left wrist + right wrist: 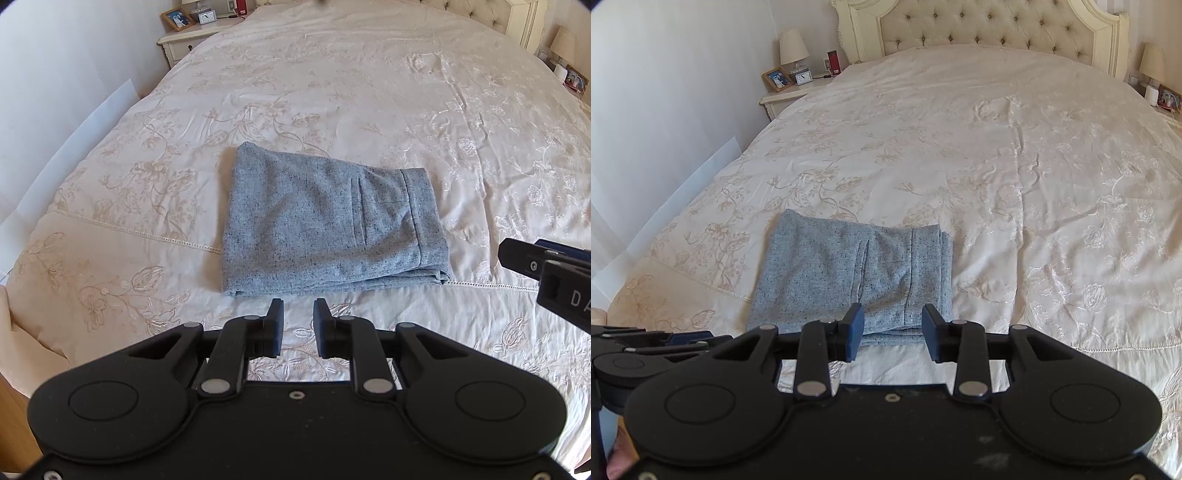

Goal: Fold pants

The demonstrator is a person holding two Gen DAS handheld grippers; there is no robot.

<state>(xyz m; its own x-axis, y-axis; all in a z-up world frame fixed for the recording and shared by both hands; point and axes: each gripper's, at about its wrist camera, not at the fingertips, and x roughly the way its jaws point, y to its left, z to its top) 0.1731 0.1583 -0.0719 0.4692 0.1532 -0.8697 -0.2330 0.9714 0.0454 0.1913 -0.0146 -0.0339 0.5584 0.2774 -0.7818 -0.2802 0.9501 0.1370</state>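
Grey speckled pants (328,225) lie folded into a compact rectangle on the cream embroidered bedspread (369,92), waistband to the right. My left gripper (298,314) hovers just short of the near edge of the pants, jaws a small gap apart and holding nothing. In the right wrist view the same folded pants (849,273) lie ahead and slightly left. My right gripper (893,325) stands open above their near right corner, with nothing gripped. The right gripper's body (554,273) shows at the right edge of the left wrist view.
A tufted headboard (990,26) closes the far end of the bed. A nightstand (786,96) with a lamp, photo frame and clock stands at the far left, another nightstand (1163,99) at the far right. A white wall runs along the left.
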